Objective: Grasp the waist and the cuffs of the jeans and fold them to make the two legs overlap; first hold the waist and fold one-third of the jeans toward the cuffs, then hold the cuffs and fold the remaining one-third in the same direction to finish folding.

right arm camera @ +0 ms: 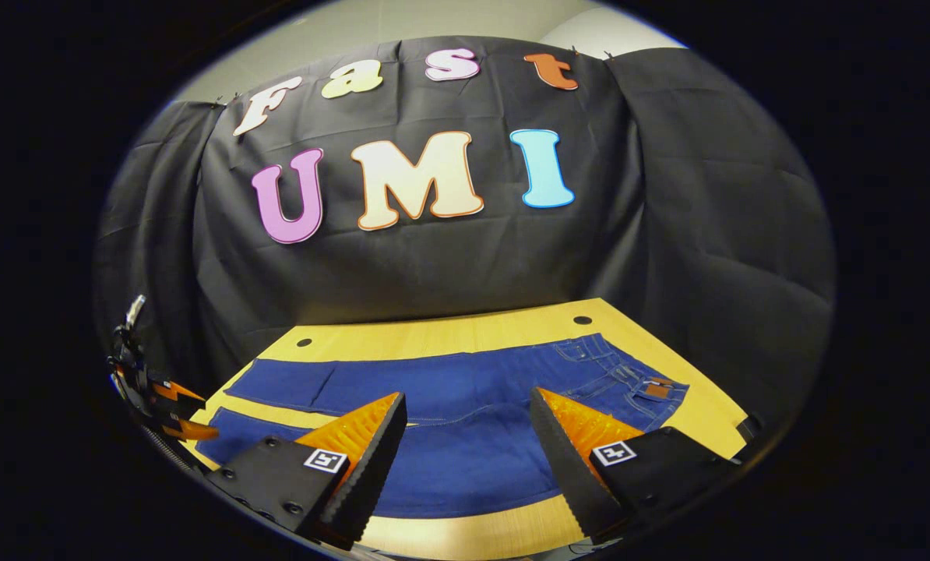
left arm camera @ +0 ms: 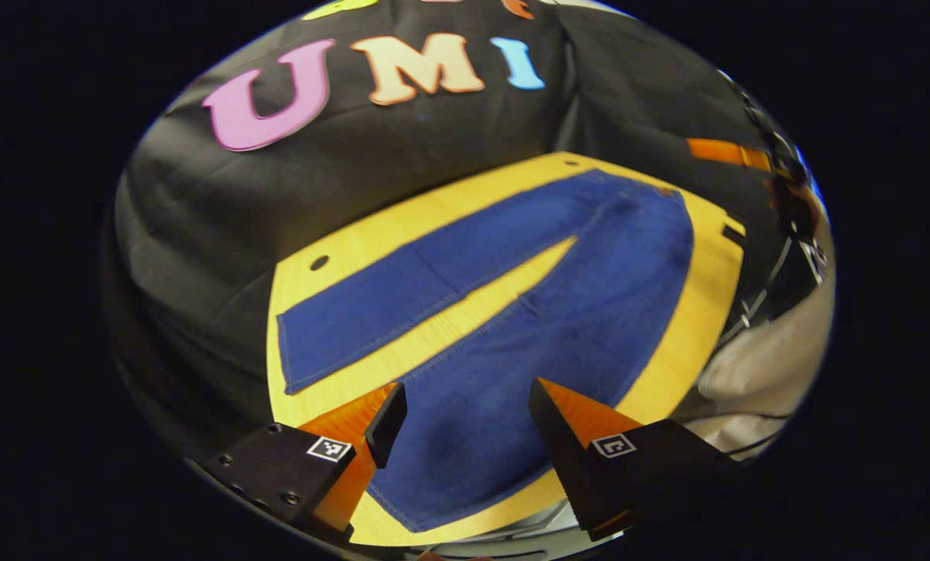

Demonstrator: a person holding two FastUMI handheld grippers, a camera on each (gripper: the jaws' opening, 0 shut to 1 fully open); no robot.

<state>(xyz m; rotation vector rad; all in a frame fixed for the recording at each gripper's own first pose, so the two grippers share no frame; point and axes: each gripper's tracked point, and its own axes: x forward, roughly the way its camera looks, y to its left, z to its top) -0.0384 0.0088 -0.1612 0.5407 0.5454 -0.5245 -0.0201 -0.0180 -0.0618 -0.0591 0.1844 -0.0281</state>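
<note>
Blue denim jeans (right arm camera: 465, 436) are spread flat on the wooden table (right arm camera: 449, 335), legs splayed in a narrow V rather than overlapped, so the first fold is judged not yet begun. Their long axis runs along the table, the waist (right arm camera: 628, 374) at one end and the cuffs (left arm camera: 286, 351) at the opposite end. The left gripper (left arm camera: 465, 428) is held above the near leg by the cuffs and the right gripper (right arm camera: 469, 444) above the jeans near the waist, each with fingers apart and empty, probably poised to grasp, though height over the cloth is hard to judge.
</note>
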